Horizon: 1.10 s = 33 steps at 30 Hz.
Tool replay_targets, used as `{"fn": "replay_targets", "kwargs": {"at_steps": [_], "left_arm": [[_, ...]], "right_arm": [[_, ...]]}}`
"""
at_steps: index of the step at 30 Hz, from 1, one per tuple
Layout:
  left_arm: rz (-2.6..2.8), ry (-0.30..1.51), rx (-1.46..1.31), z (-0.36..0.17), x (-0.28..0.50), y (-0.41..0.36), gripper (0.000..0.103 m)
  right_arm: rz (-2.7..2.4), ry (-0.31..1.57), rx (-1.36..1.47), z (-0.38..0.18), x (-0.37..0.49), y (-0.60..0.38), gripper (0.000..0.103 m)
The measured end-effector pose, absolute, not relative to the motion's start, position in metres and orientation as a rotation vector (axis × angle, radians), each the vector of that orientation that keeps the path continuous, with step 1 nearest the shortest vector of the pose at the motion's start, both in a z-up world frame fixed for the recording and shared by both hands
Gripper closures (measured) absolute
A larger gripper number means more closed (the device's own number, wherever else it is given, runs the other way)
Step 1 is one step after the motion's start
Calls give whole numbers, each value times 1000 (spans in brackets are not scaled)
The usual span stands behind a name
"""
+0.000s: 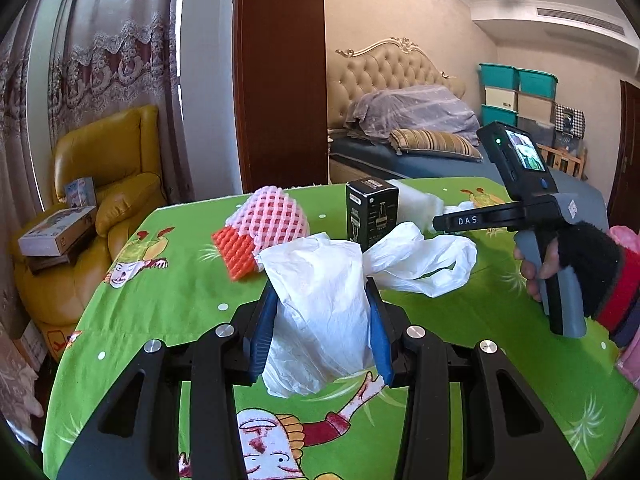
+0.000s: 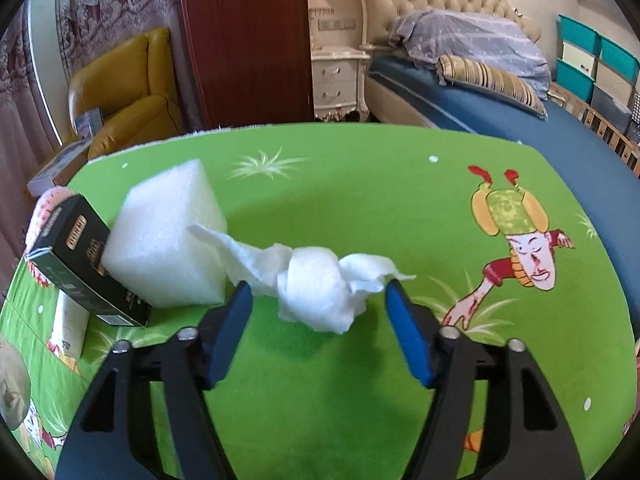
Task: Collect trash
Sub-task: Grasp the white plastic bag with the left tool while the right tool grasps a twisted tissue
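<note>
The left gripper point(image 1: 322, 312) is clenched on a white plastic bag point(image 1: 320, 300); both blue pads press its crumpled body, and its loose handles trail toward the black carton point(image 1: 372, 212).

The black carton stands upright on the green tablecloth point(image 2: 340, 184); all positions below are relative to it. In the left wrist view:
- a pink foam net point(image 1: 268, 220) and an orange foam net point(image 1: 236, 252) lie just to its left;
- a white foam block point(image 2: 168, 240) touches its far side.

The right gripper point(image 2: 318, 300) is unclenched; a twisted white tissue point(image 2: 316, 284) lies on the cloth between its blue pads, right of the carton, beyond the foam block; whether the right pad grazes the tissue tip is unclear from this angle. A gloved hand point(image 1: 576, 264) grasps the right gripper's handle.
</note>
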State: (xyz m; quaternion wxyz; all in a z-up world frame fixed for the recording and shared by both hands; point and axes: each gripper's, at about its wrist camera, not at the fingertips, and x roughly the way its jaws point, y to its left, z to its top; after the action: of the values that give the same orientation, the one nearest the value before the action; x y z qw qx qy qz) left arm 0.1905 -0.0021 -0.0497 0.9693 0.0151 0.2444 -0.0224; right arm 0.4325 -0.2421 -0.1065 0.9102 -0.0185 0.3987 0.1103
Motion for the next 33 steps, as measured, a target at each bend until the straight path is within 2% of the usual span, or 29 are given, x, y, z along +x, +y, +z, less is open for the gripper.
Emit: {"fn": "replay_targets", "kwargs": {"at_steps": [1, 4, 7, 15, 24, 33], "left_arm": [[-47, 501, 27, -50, 192, -2, 64], [-47, 509, 22, -51, 193, 0, 64], [-47, 503, 26, -51, 192, -2, 64], [-51, 516, 20, -52, 195, 1, 64], [-48, 510, 19, -51, 195, 2, 64], [-38, 511, 30, -52, 194, -1, 64]], "right_arm": [[230, 831, -42, -108, 432, -241, 56], [225, 832, -58, -107, 431, -237, 71], [233, 782, -85, -99, 420, -233, 76], [211, 705, -93, -85, 387, -231, 78], [208, 615, 37, -69, 304, -255, 78], [245, 583, 14, -69, 243, -254, 78]]}}
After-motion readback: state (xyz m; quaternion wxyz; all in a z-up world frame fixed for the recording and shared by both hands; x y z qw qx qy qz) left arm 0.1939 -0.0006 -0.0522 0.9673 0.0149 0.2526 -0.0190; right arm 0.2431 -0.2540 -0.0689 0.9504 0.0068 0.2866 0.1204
